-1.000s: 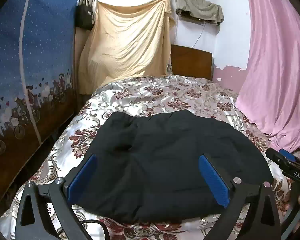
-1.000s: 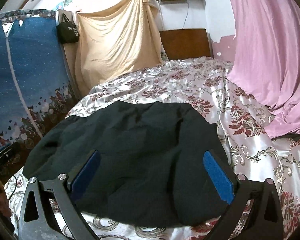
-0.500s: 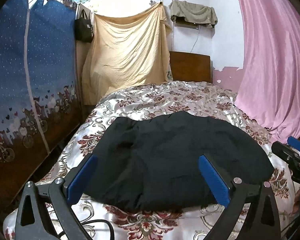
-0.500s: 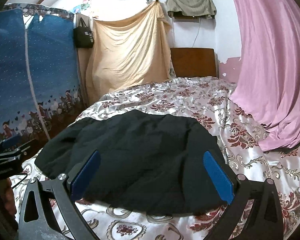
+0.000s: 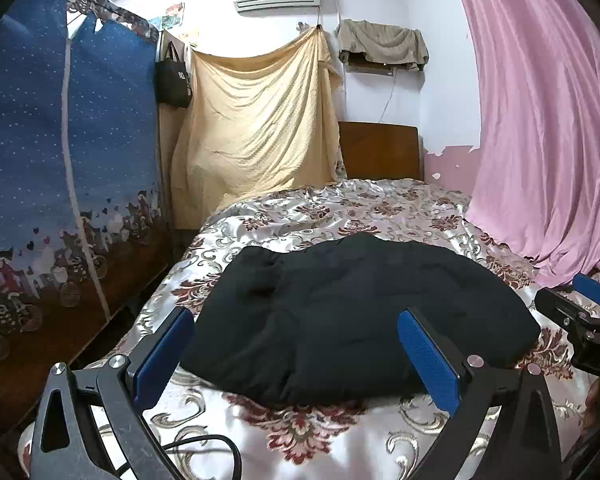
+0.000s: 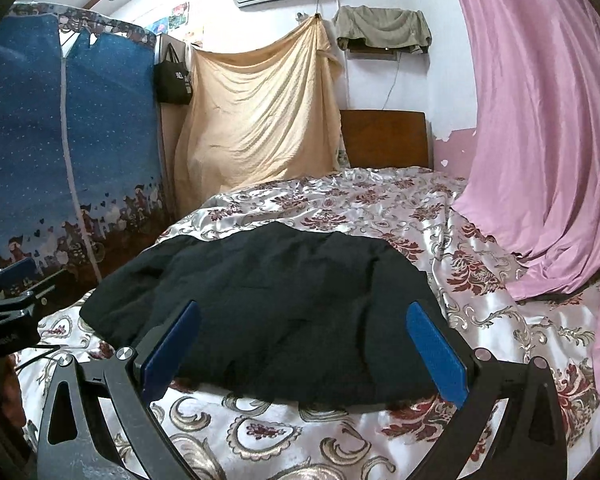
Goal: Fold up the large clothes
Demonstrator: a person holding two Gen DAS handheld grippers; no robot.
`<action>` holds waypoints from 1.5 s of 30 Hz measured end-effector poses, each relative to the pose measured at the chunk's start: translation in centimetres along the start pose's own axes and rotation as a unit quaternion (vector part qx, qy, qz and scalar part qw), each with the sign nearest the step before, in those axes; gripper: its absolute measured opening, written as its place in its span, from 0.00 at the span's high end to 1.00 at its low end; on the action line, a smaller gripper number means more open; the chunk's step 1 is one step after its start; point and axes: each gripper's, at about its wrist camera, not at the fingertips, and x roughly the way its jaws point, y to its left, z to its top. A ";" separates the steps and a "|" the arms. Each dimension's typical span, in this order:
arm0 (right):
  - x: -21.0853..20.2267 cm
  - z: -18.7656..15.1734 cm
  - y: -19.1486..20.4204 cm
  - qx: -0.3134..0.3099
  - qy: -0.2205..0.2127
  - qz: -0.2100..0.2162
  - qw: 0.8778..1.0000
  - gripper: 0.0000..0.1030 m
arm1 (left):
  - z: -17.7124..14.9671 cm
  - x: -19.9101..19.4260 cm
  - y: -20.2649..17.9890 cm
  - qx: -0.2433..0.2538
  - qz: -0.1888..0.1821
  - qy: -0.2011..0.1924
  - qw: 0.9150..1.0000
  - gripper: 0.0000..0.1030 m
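Observation:
A black garment (image 5: 348,312) lies folded in a flat bundle on the floral satin bedspread (image 5: 340,208); it also shows in the right wrist view (image 6: 284,304). My left gripper (image 5: 296,356) is open and empty, held above the bed in front of the garment's near edge. My right gripper (image 6: 304,350) is open and empty, likewise in front of the near edge. The right gripper shows at the right edge of the left wrist view (image 5: 580,320), and the left gripper at the left edge of the right wrist view (image 6: 8,308).
A blue fabric wardrobe (image 5: 60,184) stands left of the bed. A pink curtain (image 5: 548,120) hangs on the right and drapes onto the bedspread. A yellow sheet (image 5: 256,128) and wooden headboard (image 5: 380,152) are at the far end. A black cable (image 5: 204,448) lies below the left gripper.
Both grippers have pulled back and risen away from the garment, so more of the bedspread shows in front of it. The garment lies still.

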 end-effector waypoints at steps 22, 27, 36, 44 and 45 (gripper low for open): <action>-3.7 -5.6 1.7 -0.012 -0.011 0.016 1.000 0.02 | -4.9 -2.7 0.9 0.000 0.014 0.019 1.000 0.00; -3.6 -6.3 1.9 -0.005 -0.012 0.019 1.000 0.02 | -5.4 -2.6 0.9 0.005 0.014 0.021 1.000 0.00; -3.1 -6.9 1.8 -0.001 0.000 0.019 1.000 0.02 | -5.5 -2.4 1.0 0.005 0.016 0.022 1.000 0.00; -3.0 -7.0 1.7 0.002 0.002 0.018 1.000 0.02 | -5.5 -2.5 1.0 0.007 0.017 0.022 1.000 0.00; -3.0 -7.0 1.7 0.002 0.002 0.018 1.000 0.02 | -5.6 -2.5 1.1 0.007 0.016 0.022 1.000 0.00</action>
